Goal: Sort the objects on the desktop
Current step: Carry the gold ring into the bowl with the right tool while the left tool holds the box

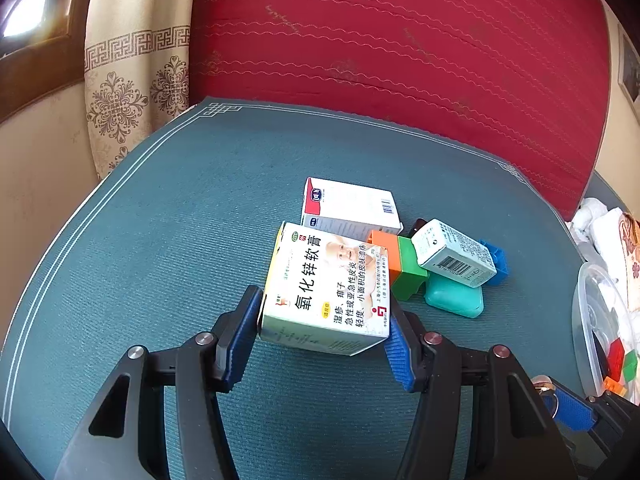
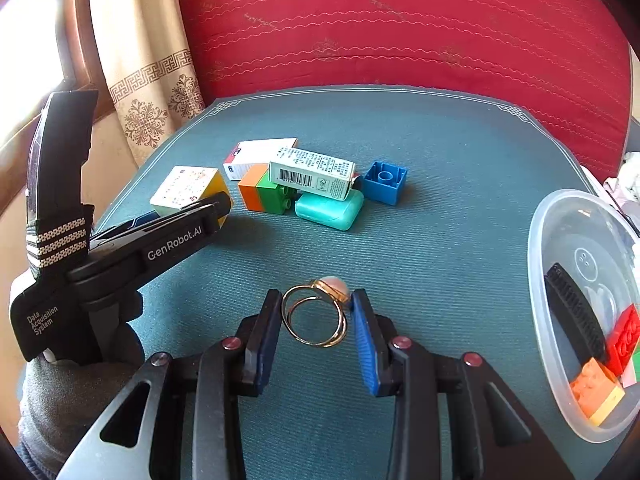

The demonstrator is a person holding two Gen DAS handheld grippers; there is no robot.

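My left gripper (image 1: 324, 312) is shut on a white ointment box (image 1: 328, 280) with a yellow side, held tilted over the green mat (image 1: 200, 220). In the right wrist view that box (image 2: 188, 188) sits at the tip of the left gripper (image 2: 188, 228). My right gripper (image 2: 316, 304) is shut on a gold ring (image 2: 312, 320) with a pink stone, its blue pads touching the band and the stone. Behind lie a white-and-red box (image 2: 260, 152), an orange-green brick (image 2: 260, 192), a barcoded white box (image 2: 312, 172), a teal case (image 2: 328, 208) and a blue brick (image 2: 386, 182).
A clear plastic bowl (image 2: 536, 240) stands at the right edge and holds a black comb (image 2: 576, 312), a red brick (image 2: 624, 340) and an orange brick (image 2: 592, 392). A red cushion (image 2: 400, 32) backs the mat. A patterned curtain (image 2: 152, 92) hangs at the left.
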